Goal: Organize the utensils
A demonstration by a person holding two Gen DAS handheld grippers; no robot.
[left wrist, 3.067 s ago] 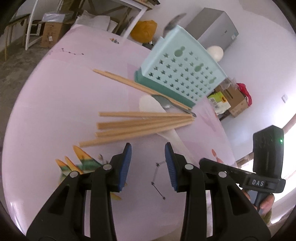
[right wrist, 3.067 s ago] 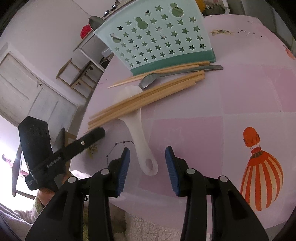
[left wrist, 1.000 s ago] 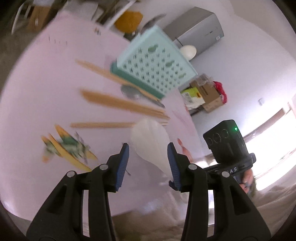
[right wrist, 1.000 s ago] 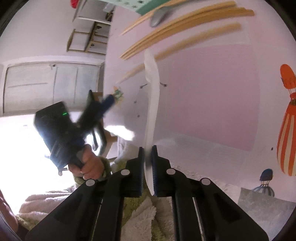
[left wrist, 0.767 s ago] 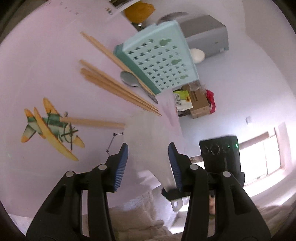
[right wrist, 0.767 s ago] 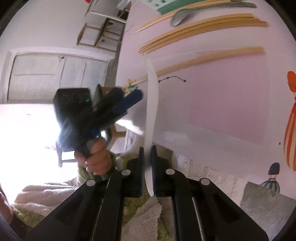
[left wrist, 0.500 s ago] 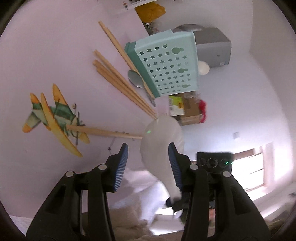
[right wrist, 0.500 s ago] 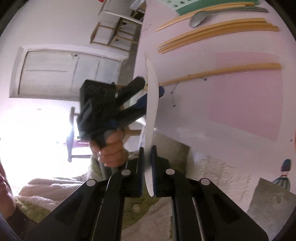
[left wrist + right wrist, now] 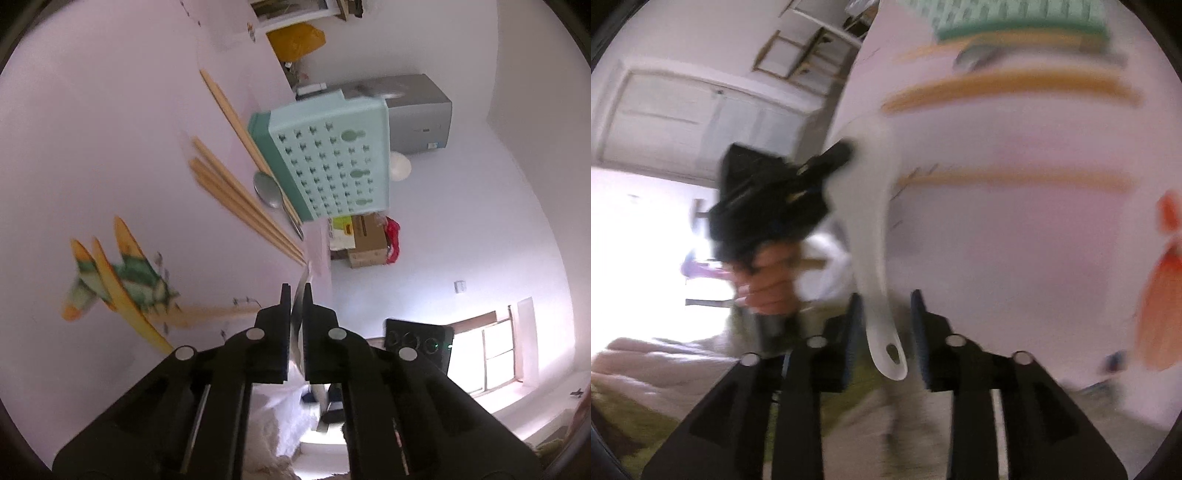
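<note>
- You are working with one white rice paddle; your left claw is clamping its blade edge-on between closed pads, just off the desk's near edge.
- Your right claw is opening: the paddle's handle, with its hanging hole, is sitting between the spread pads, and neither pad is pressing on it as far as the blur allows.
- One mint-green perforated utensil basket is standing near the far edge of the pink desk.
- One metal spoon is lying right against the basket's base.
- Wooden chopsticks are lying in a loose bundle beside the spoon; I am counting about three there, one more running along the basket's base, and one lying apart near your left claw. Blur is making the count unsure.
- Open desk is stretching around the printed aeroplane and near the printed balloon, both clear of utensils.
- Your left hand is gripping its tool over the floor side of the desk edge.
</note>
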